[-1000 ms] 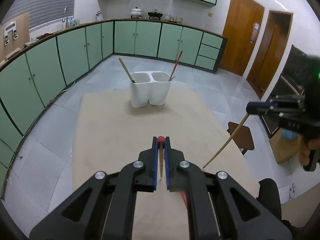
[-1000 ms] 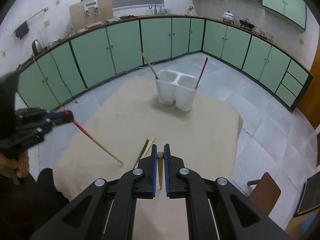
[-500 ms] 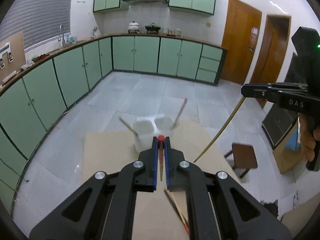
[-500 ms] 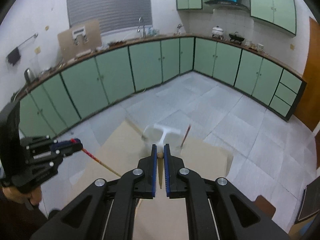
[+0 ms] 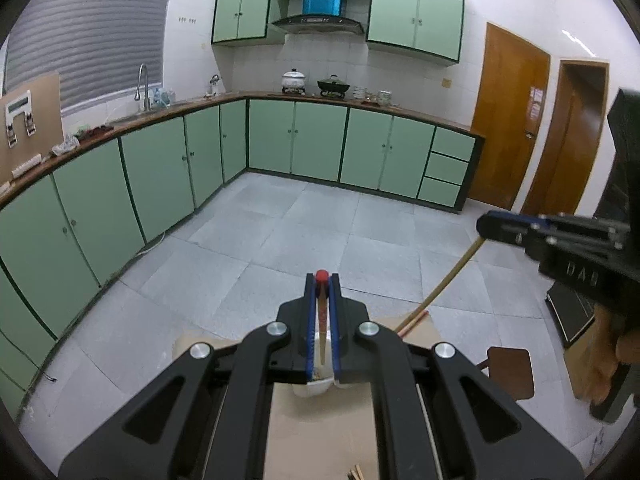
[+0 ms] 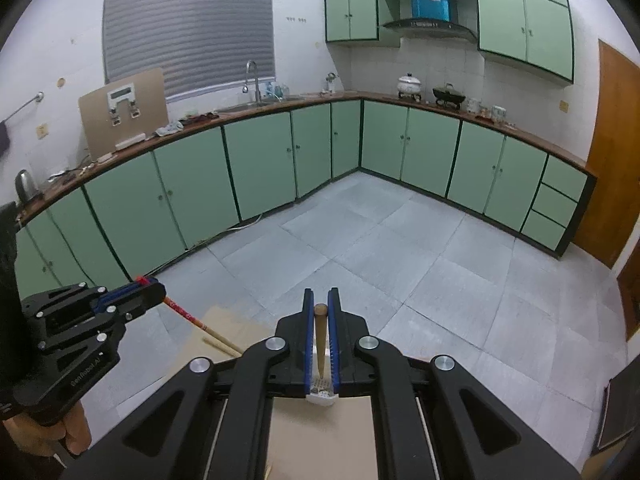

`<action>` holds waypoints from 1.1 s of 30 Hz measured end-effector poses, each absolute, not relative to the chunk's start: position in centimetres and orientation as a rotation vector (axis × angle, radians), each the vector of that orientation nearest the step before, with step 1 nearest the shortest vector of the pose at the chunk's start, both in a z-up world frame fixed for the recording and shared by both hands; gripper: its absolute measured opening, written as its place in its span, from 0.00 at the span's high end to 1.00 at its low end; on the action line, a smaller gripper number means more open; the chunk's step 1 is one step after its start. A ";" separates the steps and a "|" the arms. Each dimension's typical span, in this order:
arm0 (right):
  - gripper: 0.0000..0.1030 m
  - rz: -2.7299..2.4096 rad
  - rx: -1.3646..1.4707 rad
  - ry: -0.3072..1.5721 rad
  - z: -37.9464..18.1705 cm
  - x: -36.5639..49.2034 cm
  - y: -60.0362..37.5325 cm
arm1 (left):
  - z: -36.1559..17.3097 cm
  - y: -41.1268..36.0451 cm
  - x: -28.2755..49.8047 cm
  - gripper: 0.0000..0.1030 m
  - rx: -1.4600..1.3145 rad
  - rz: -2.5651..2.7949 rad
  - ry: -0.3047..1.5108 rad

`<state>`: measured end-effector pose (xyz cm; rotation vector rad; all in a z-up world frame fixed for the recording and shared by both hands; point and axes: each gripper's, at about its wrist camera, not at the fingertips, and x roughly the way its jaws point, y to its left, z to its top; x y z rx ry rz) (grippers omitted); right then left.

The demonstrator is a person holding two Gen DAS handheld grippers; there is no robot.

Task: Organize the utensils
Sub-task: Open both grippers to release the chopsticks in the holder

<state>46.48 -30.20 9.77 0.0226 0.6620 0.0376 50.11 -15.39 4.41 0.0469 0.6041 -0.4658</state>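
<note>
Wooden chopstick (image 6: 320,336) slants tip-down in right gripper (image 6: 320,312)

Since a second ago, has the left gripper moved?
Yes. The left gripper rose and advanced toward the white holder, which slid from mid-frame to beneath its fingers; more of the cabinets shows.
</note>
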 end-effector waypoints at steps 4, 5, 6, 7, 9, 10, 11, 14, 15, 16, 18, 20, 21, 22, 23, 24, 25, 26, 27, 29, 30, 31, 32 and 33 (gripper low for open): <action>0.94 0.032 0.043 0.708 5.9 48.8 -30.9 | 1.1 -16.2 52.7 0.95 0.055 -0.446 0.648; 0.94 0.030 0.043 0.718 5.2 49.1 -31.1 | 0.6 -16.3 53.2 0.95 0.052 -0.443 0.658; 0.94 0.025 0.046 0.728 4.3 49.4 -31.3 | -0.1 -16.3 53.7 0.95 0.052 -0.441 0.667; 0.94 0.022 0.051 0.738 3.5 49.6 -31.5 | -1.0 -16.4 54.1 0.95 0.052 -0.440 0.676; 0.93 0.018 0.061 0.758 2.4 50.1 -31.8 | -2.1 -16.3 54.8 0.94 0.052 -0.432 0.694; 0.92 0.018 0.066 0.768 2.0 50.0 -31.9 | -2.4 -16.0 55.0 0.94 0.053 -0.429 0.699; 0.92 0.015 0.068 0.770 1.7 49.9 -32.1 | -2.7 -15.8 55.1 0.93 0.052 -0.422 0.704; 0.86 0.021 0.069 0.752 2.1 49.1 -32.5 | -2.4 -15.0 54.6 0.84 0.047 -0.430 0.695; 0.84 0.023 0.073 0.744 2.3 48.7 -32.7 | -2.1 -14.7 54.3 0.73 0.056 -0.429 0.681; 0.84 0.024 0.085 0.733 2.7 48.1 -33.2 | -1.6 -14.3 53.4 0.67 0.071 -0.421 0.660; 0.83 0.031 0.102 0.705 3.5 46.2 -34.0 | -1.0 -13.3 51.4 0.55 0.076 -0.430 0.626; 0.80 0.050 0.119 0.674 4.0 43.8 -34.6 | -0.8 -12.4 48.9 0.51 0.087 -0.437 0.607; 0.75 0.057 0.121 0.649 4.0 41.7 -34.8 | -1.0 -11.8 47.1 0.46 0.101 -0.427 0.596; 0.71 0.063 0.120 0.636 4.0 40.3 -34.9 | -1.4 -11.3 45.7 0.44 0.107 -0.426 0.589; 0.65 0.066 0.129 0.617 3.5 38.1 -35.2 | -2.2 -10.6 43.5 0.42 0.109 -0.435 0.581; 0.64 0.065 0.129 0.607 3.0 36.4 -35.2 | -3.2 -10.0 41.2 0.41 0.106 -0.451 0.581; 0.64 0.066 0.125 0.590 1.7 33.5 -35.3 | -4.4 -9.5 39.2 0.41 0.104 -0.461 0.585; 0.64 0.062 0.120 0.587 0.6 31.6 -35.2 | -5.6 -9.2 37.6 0.41 0.098 -0.468 0.591; 0.64 0.055 0.120 0.586 -1.2 29.1 -35.1 | -7.4 -8.7 35.3 0.41 0.084 -0.483 0.607; 0.64 0.044 0.141 0.600 -4.6 25.2 -34.7 | -11.1 -8.4 31.2 0.41 0.080 -0.497 0.631; 0.64 0.038 0.158 0.608 -6.2 23.5 -34.4 | -12.8 -8.4 29.7 0.42 0.077 -0.508 0.650; 0.64 0.020 0.187 0.624 -9.2 21.0 -34.2 | -15.4 -8.6 27.5 0.42 0.063 -0.529 0.684; 0.64 0.012 0.196 0.643 -11.1 19.4 -34.0 | -17.6 -8.8 25.8 0.44 0.057 -0.538 0.714; 0.64 0.000 0.203 0.664 -13.5 17.6 -33.5 | -19.4 -9.1 24.5 0.50 0.065 -0.545 0.734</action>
